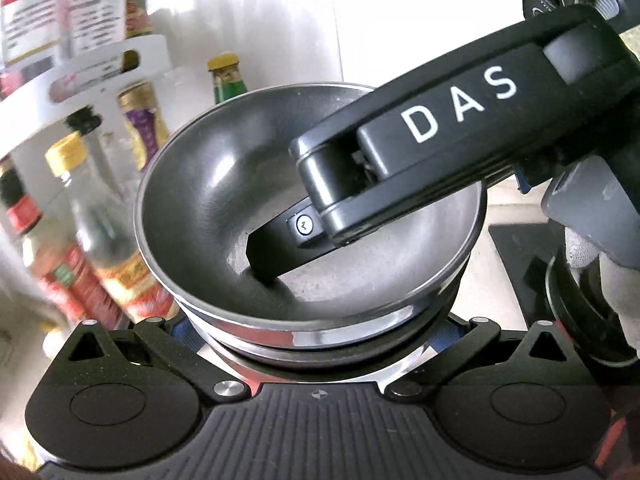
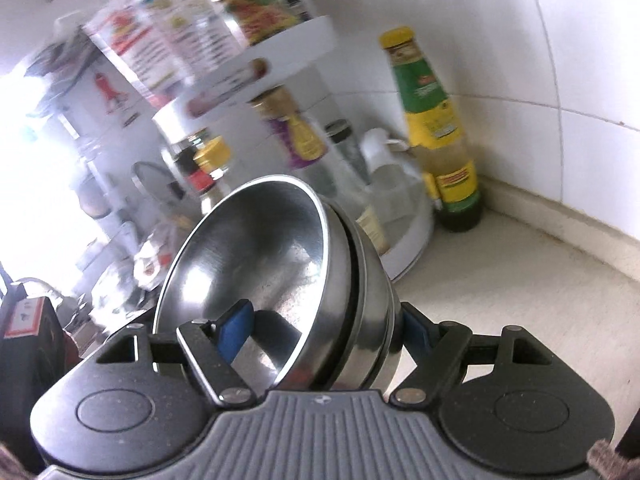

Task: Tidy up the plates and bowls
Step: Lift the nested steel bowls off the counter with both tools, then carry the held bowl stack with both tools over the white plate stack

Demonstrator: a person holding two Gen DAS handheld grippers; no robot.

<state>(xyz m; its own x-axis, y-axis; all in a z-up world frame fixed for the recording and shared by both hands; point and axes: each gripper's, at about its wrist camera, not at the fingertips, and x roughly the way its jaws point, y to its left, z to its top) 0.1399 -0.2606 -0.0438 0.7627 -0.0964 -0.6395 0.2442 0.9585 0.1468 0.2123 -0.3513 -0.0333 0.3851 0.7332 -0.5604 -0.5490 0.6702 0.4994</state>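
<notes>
A pale beige worktop [image 2: 500, 280] runs into a corner of white wall tiles [image 2: 480, 40], where a yellow-capped bottle [image 2: 436, 132] stands on it. Just beside the bottle sits a white two-tier rack [image 2: 412, 232], crowded with blurred bottles and jars. In the left wrist view, a black mat [image 1: 520, 256] lies flat on the worktop to the right.

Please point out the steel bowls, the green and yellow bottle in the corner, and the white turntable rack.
steel bowls [image 2: 256, 248], right wrist view, inside of top bowl
green and yellow bottle [image 2: 434, 120], right wrist view, its label
white turntable rack [image 2: 420, 224], right wrist view, lower tier's outer wall
</notes>
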